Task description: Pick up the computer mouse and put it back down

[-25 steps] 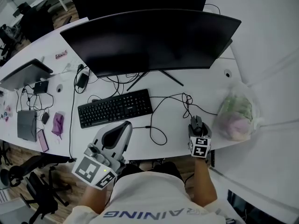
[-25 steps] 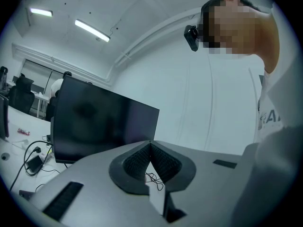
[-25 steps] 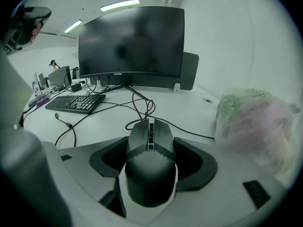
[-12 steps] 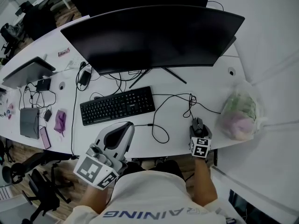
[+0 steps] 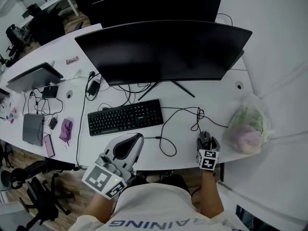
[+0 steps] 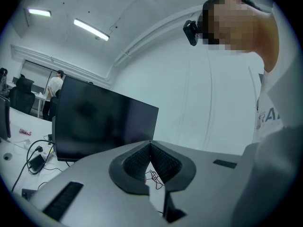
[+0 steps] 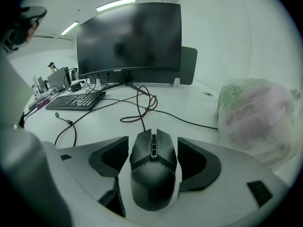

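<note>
Computer mouse (image 7: 151,178) is seen lying flat on the white desk (image 7: 194,103), near its front edge, w/ its cable (image 7: 142,105) looped away toward the monitor (image 5: 163,52). It is framed by the R gripper (image 7: 152,148): jaws are spread wide, one on each side of the mouse, w/ a strip of desk visible betw. each pad and the mouse body, so no grip is made. A bulging plastic bag (image 5: 246,126) is set just beside on the R. A black keyboard (image 5: 126,117) is placed further L, in front of the monitor. L gripper (image 5: 126,146) is held at the desk's front edge below the keyboard, pointed upward, jaws pressed together at the tips w/ nothing betw. them.
</note>
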`<action>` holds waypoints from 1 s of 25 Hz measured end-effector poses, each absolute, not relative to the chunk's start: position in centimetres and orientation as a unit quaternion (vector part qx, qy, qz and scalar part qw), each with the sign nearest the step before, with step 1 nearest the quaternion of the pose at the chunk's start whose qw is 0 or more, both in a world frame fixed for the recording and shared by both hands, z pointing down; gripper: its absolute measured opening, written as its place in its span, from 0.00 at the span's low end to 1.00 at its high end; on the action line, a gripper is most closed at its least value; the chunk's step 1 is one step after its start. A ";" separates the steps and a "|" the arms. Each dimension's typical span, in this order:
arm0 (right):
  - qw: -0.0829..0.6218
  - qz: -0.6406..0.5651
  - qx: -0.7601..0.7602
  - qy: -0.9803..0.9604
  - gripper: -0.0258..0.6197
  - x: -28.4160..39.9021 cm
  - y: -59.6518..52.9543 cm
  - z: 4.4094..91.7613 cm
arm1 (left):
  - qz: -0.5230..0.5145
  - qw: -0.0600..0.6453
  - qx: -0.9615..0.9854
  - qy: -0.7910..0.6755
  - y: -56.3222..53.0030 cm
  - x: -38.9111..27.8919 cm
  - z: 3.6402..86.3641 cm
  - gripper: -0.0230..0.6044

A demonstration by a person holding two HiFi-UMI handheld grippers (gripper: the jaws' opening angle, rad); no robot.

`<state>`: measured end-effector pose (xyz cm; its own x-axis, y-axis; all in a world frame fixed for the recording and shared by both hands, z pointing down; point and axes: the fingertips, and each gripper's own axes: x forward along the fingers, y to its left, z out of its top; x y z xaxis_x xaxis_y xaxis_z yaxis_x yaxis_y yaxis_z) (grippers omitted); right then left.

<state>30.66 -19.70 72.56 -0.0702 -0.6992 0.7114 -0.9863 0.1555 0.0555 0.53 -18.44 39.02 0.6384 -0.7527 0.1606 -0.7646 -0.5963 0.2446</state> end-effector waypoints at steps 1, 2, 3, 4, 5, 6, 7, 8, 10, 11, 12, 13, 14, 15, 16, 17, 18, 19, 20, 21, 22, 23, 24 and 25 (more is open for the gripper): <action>0.308 0.227 0.609 -0.695 0.52 30.6 -19.8 71.9 | 0.018 0.145 0.894 -0.424 -18.3 0.5 38.9 0.04; 0.304 0.222 0.611 -0.697 0.52 30.6 -20.0 71.2 | 0.016 0.144 0.894 -0.424 -18.3 0.4 38.7 0.04; 0.300 0.217 0.612 -0.699 0.52 30.5 -20.2 70.5 | 0.013 0.141 0.894 -0.424 -18.2 0.3 38.5 0.04; 0.295 0.212 0.613 -0.701 0.52 30.4 -20.6 69.7 | 0.010 0.139 0.895 -0.424 -18.2 0.2 38.3 0.04; 0.290 0.207 0.614 -0.704 0.52 30.3 -20.9 69.0 | 0.007 0.136 0.895 -0.424 -18.2 0.1 38.2 0.04; 0.284 0.202 0.615 -0.707 0.52 30.1 -21.1 68.3 | 0.004 0.134 0.896 -0.424 -18.1 0.0 38.0 0.04; 0.279 0.197 0.615 -0.710 0.52 30.0 -21.3 67.5 | 0.002 0.132 0.896 -0.424 -18.1 -0.1 37.9 0.04; 0.274 0.190 0.617 -0.713 0.52 29.9 -21.5 66.7 | -0.001 0.129 0.896 -0.424 -18.0 -0.2 37.7 0.04; 0.262 0.176 0.620 -0.719 0.52 29.6 -22.0 64.9 | -0.008 0.124 0.897 -0.425 -17.9 -0.4 37.3 0.04; 0.255 0.169 0.621 -0.722 0.52 29.4 -22.2 63.8 | -0.012 0.121 0.897 -0.425 -17.9 -0.6 37.1 0.04; 0.248 0.163 0.621 -0.726 0.52 29.2 -22.4 62.8 | -0.016 0.119 0.897 -0.426 -17.9 -0.8 36.8 0.04; 0.242 0.158 0.619 -0.730 0.52 28.9 -22.5 61.7 | -0.019 0.118 0.897 -0.426 -17.8 -1.0 36.6 0.04; 0.238 0.153 0.616 -0.735 0.52 28.5 -22.6 60.7 | -0.023 0.117 0.896 -0.427 -17.7 -1.2 36.3 0.04; 0.234 0.146 0.614 -0.739 0.51 28.1 -22.6 59.6 | -0.027 0.116 0.896 -0.428 -17.6 -1.4 36.1 0.04; 0.229 0.138 0.613 -0.743 0.50 27.8 -22.6 58.5 | -0.030 0.114 0.896 -0.429 -17.5 -1.7 35.9 0.04; 0.222 0.129 0.613 -0.747 0.49 27.4 -22.7 57.4 | -0.034 0.112 0.895 -0.430 -17.4 -1.9 35.7 0.04; 0.214 0.121 0.613 -0.751 0.47 27.1 -22.8 56.3 | -0.037 0.110 0.894 -0.432 -17.3 -2.2 35.5 0.04; 0.206 0.111 0.613 -0.755 0.46 26.7 -22.9 55.1 | -0.040 0.107 0.894 -0.434 -17.2 -2.5 35.3 0.04; 0.196 0.101 0.613 -0.758 0.43 26.3 -23.0 53.9 | -0.044 0.103 0.893 -0.436 -17.1 -2.8 35.1 0.04; 0.187 0.090 0.614 -0.762 0.41 25.9 -23.1 52.7 | -0.047 0.099 0.892 -0.438 -17.1 -3.2 34.8 0.04; 0.177 0.078 0.614 -0.765 0.38 25.6 -23.1 51.5 | -0.050 0.096 0.891 -0.441 -17.0 -3.5 34.6 0.04; 0.168 0.066 0.615 -0.767 0.33 25.2 -23.1 50.2 | -0.053 0.093 0.890 -0.442 -16.9 -3.8 34.3 0.04; 0.158 0.054 0.617 -0.769 0.30 24.8 -23.0 49.0 | -0.055 0.090 0.890 -0.444 -16.8 -4.2 34.1 0.04; 0.150 0.043 0.618 -0.771 0.27 24.4 -22.9 47.8 | -0.058 0.087 0.889 -0.446 -16.7 -4.5 33.8 0.04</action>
